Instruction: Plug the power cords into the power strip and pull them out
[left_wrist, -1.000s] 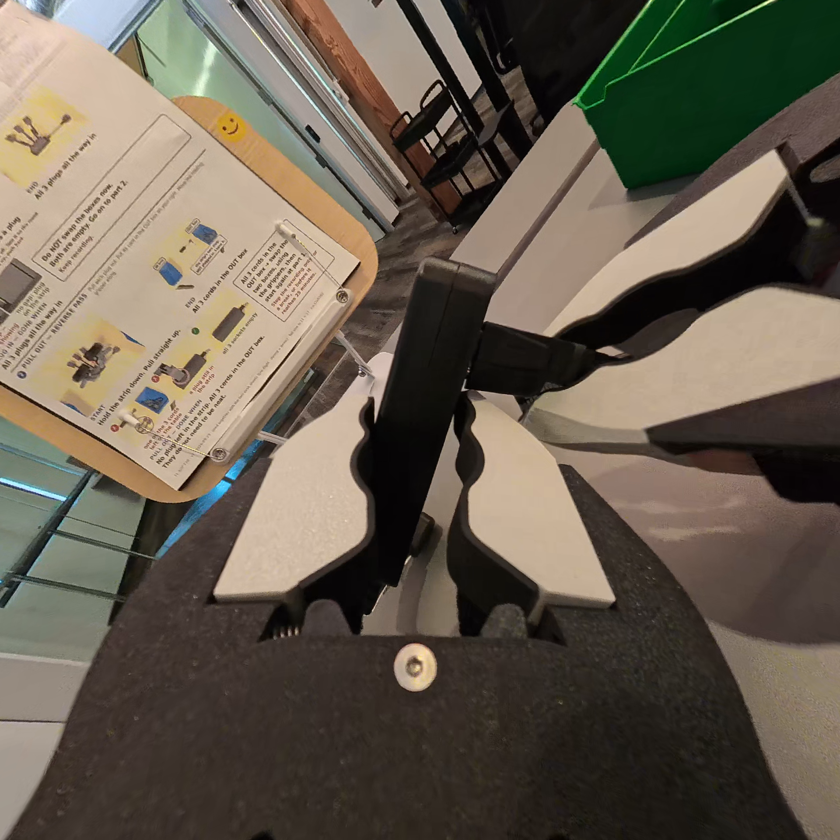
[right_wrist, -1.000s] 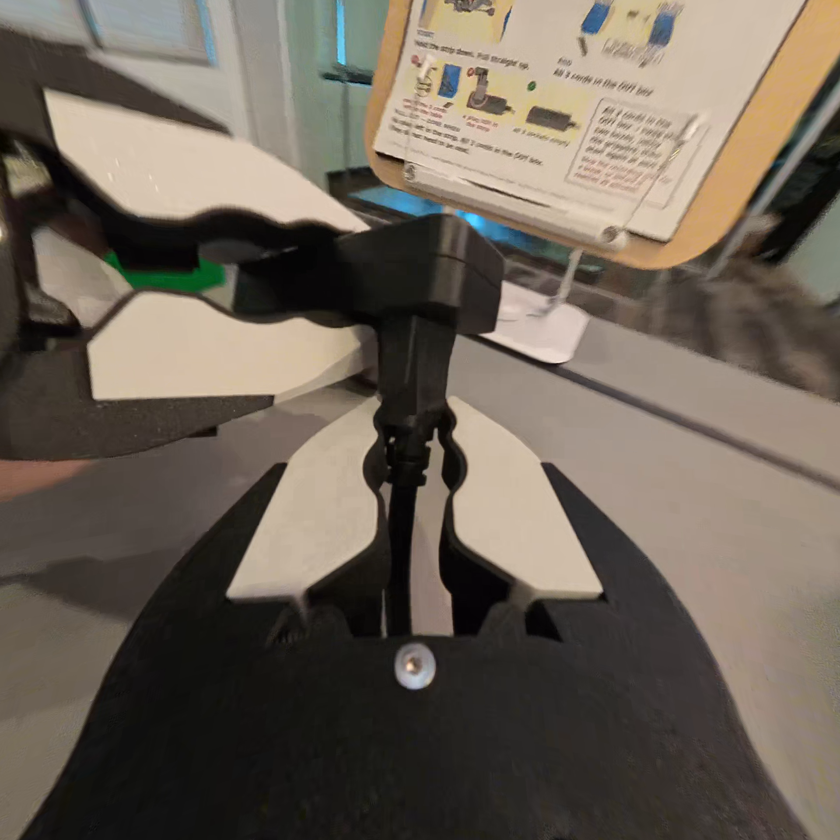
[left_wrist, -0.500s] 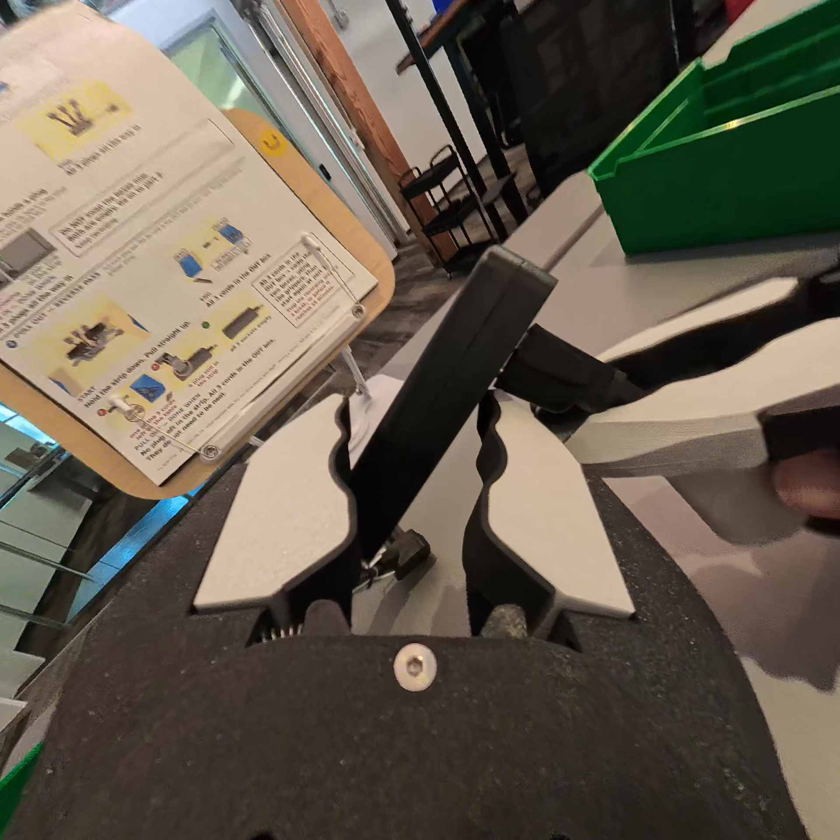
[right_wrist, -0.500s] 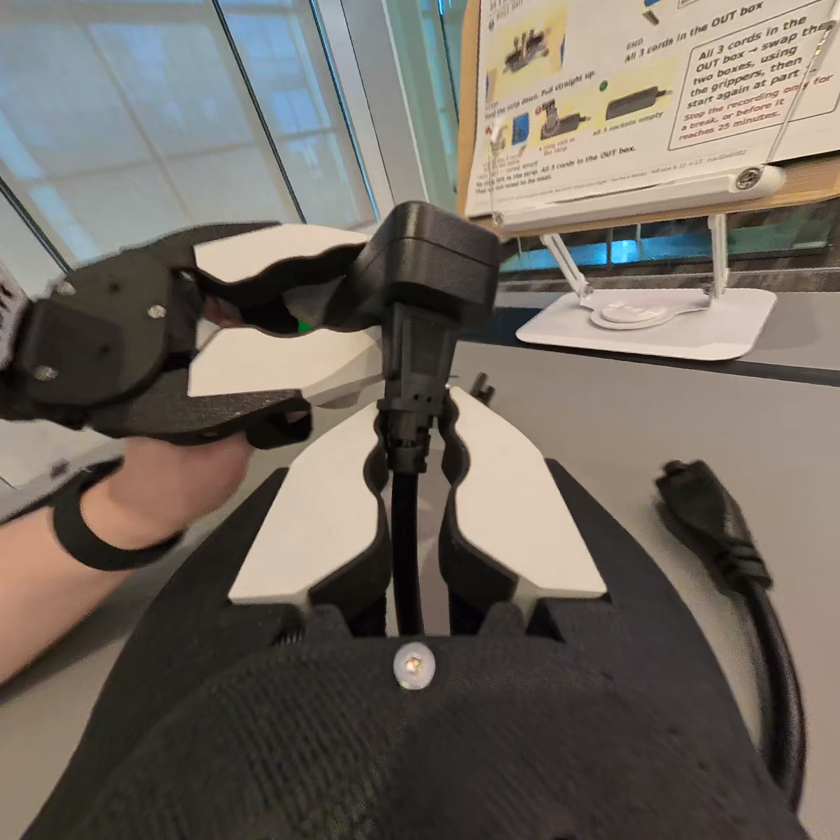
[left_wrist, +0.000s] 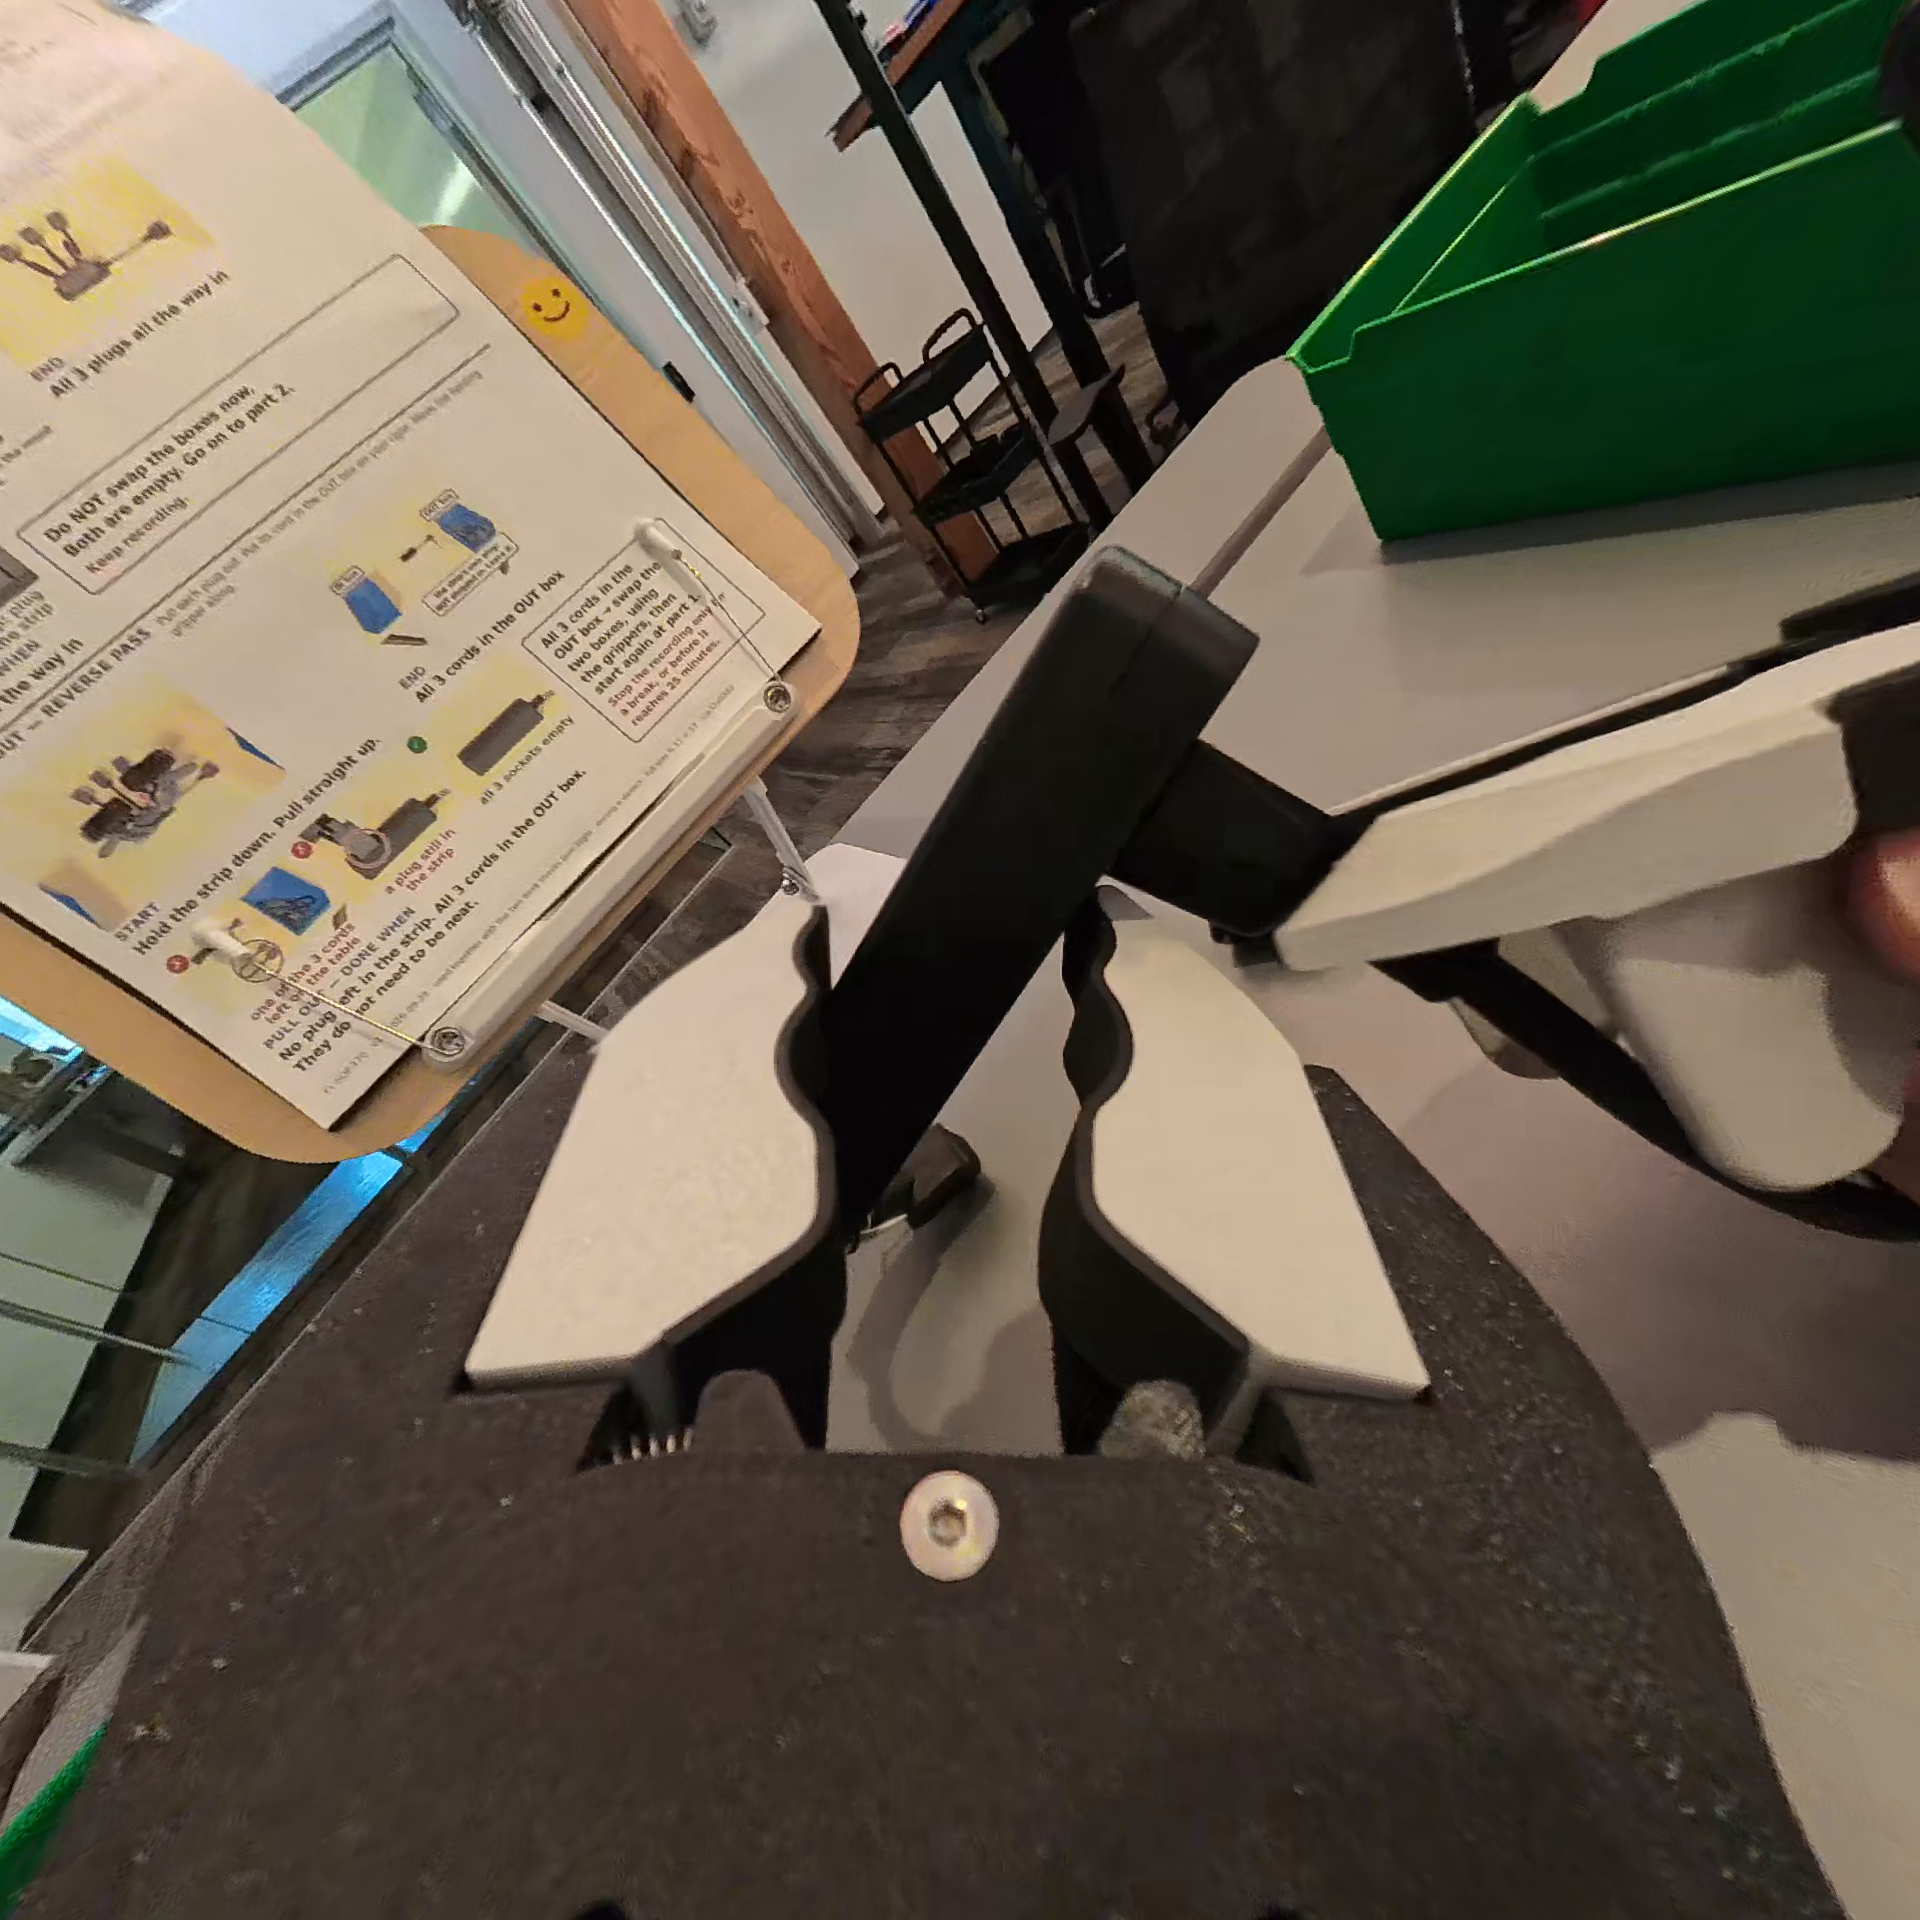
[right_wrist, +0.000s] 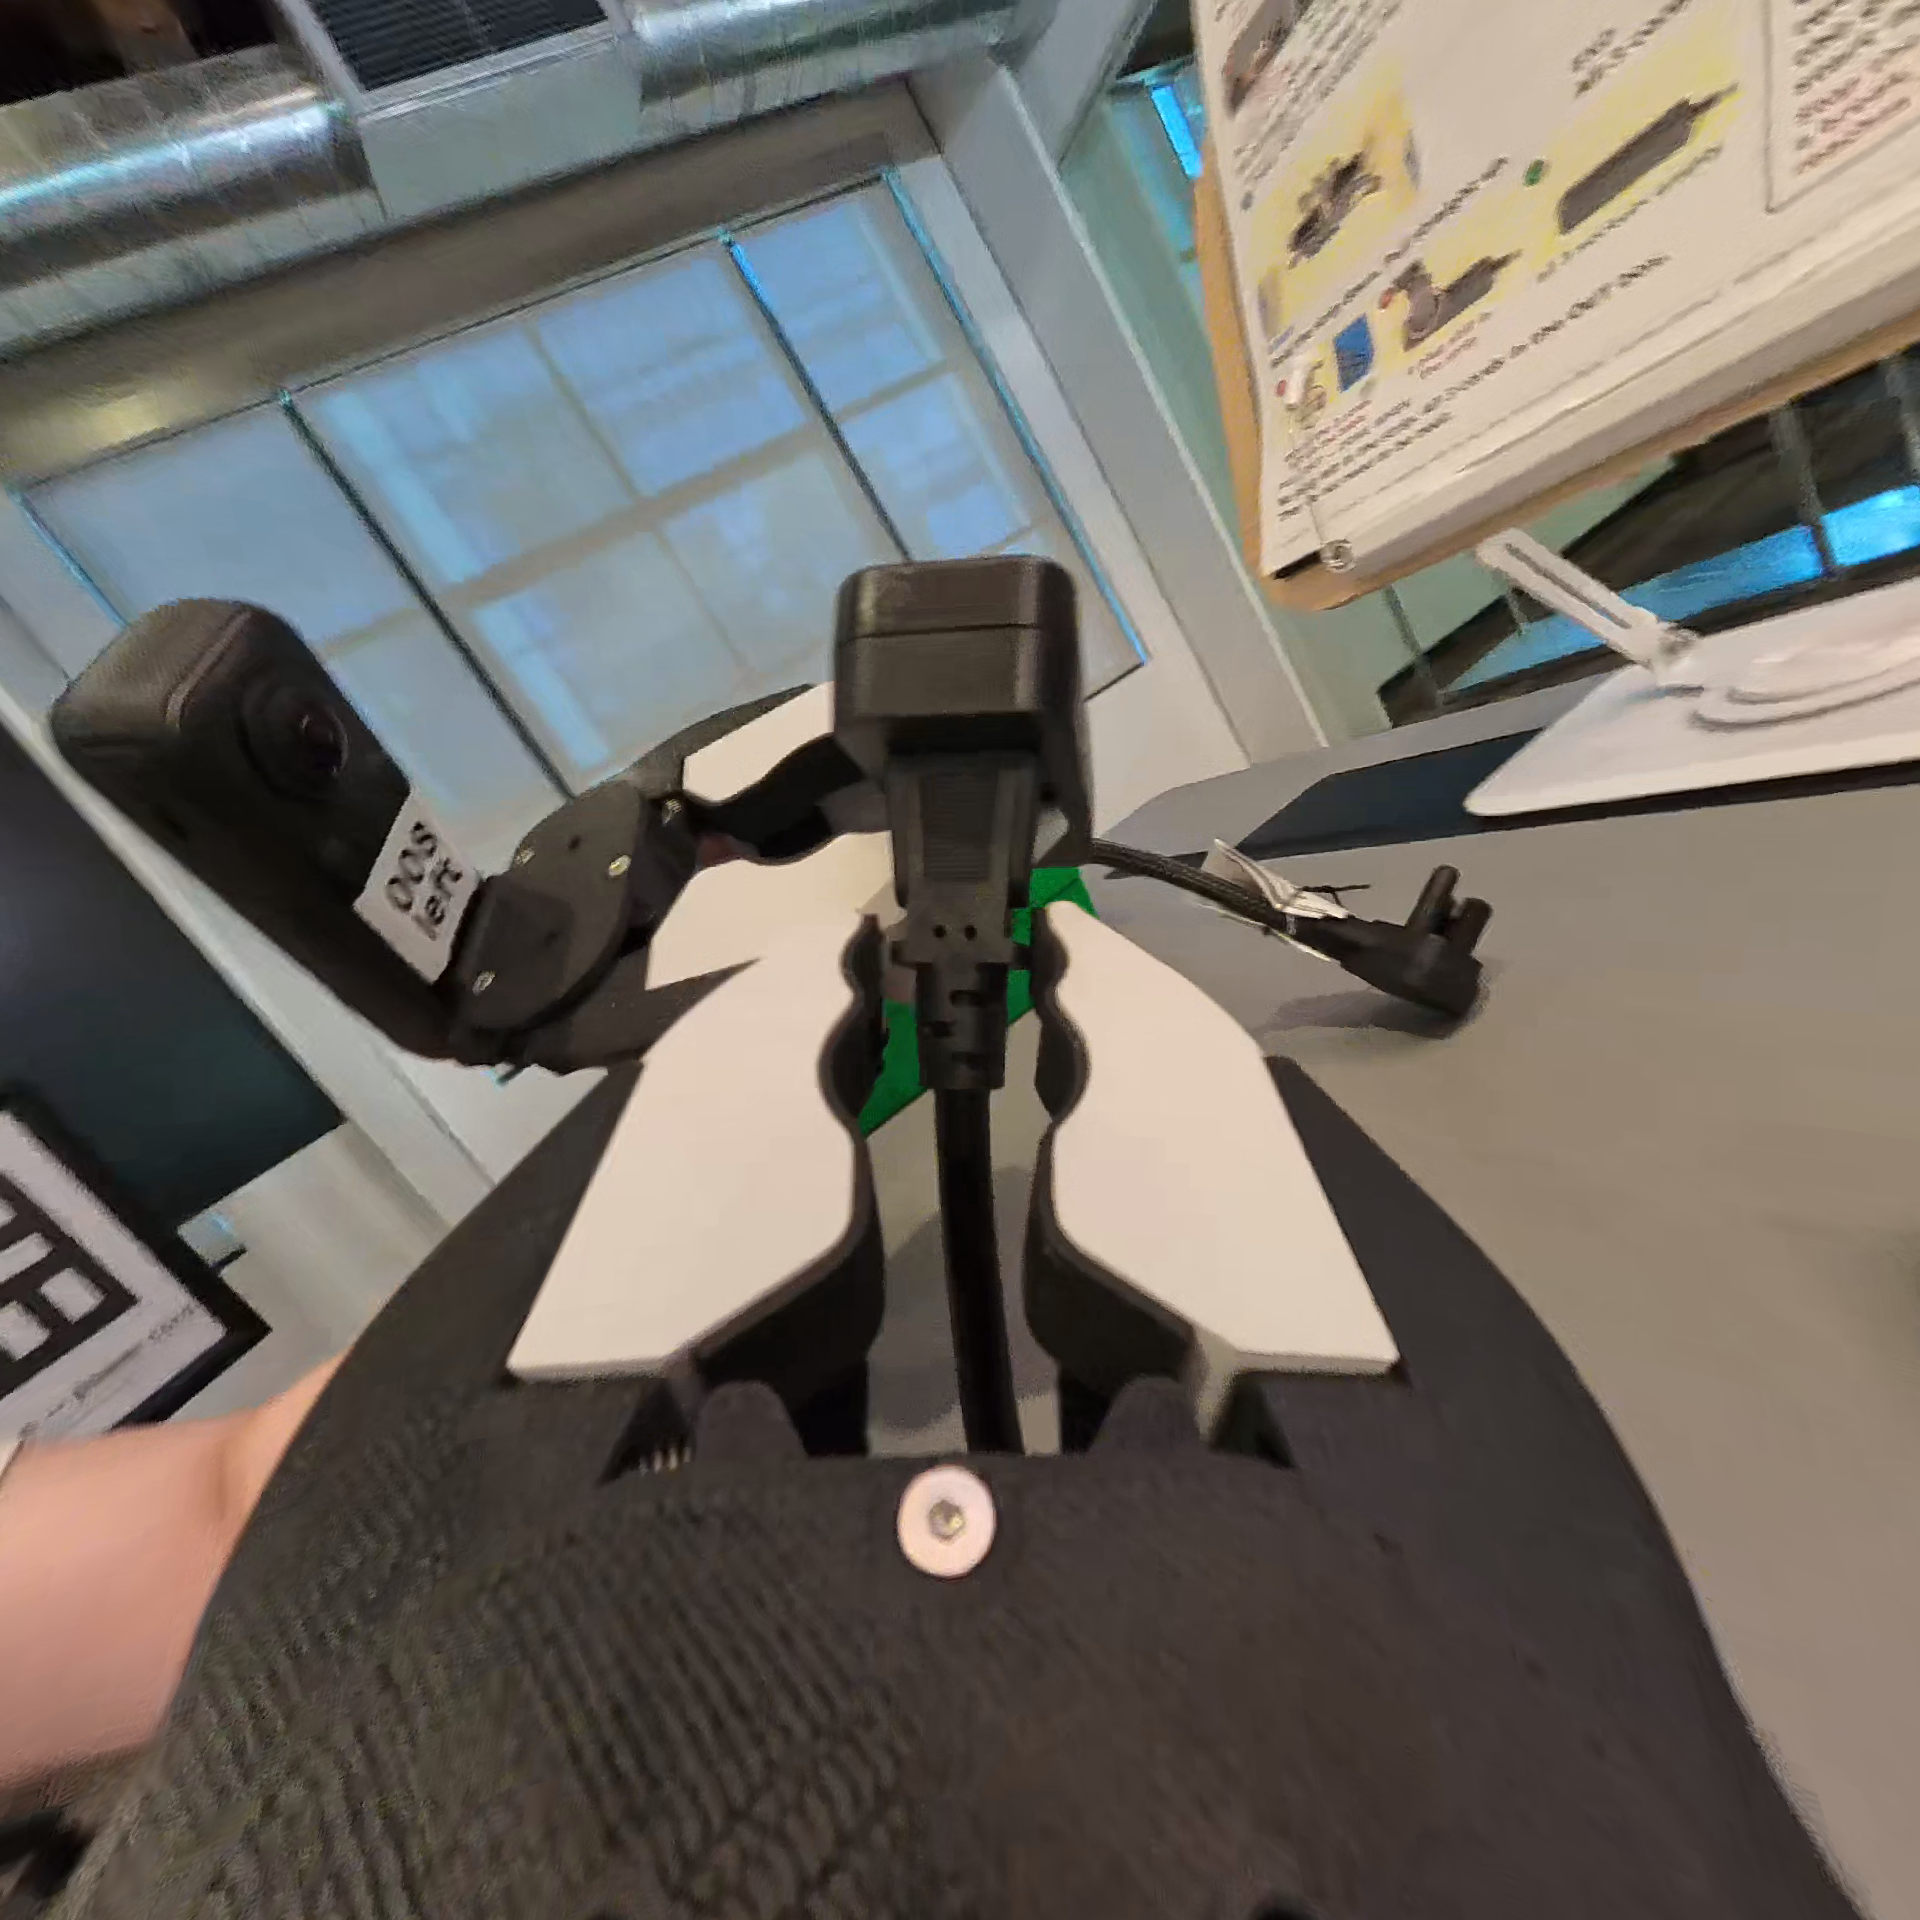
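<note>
Power strip (left_wrist: 1039, 831) is off the desk (left_wrist: 1558, 623) and tilted. The left tongs (left_wrist: 951, 920) hold its lower end, fingers set wide, with the slab wedged askew against both inner edges. It is probably kept aloft so the socket face turns toward the other tool. One plug (right_wrist: 961, 831) sits seated in the strip's face, its cord running back through the right tongs (right_wrist: 956, 935). These stand around the plug's ribbed neck with slivers of gap showing either side, so I cannot tell whether they pinch it. The straight line-up suggests a pull along the plug's axis. A second plug (right_wrist: 1423, 956) with its cord lies loose on the desk, right of the strip. Green bin (left_wrist: 1621, 416) is beyond the strip. Instruction sheet (left_wrist: 312, 623) on a wooden board is left of the strip, printed with pictures, with a yellow smiley sticker (left_wrist: 551, 307) on the board. A white lettered sticker (right_wrist: 416, 904) is under the left tool's camera (right_wrist: 239, 748). No brand is legible on the strip or plugs.
</note>
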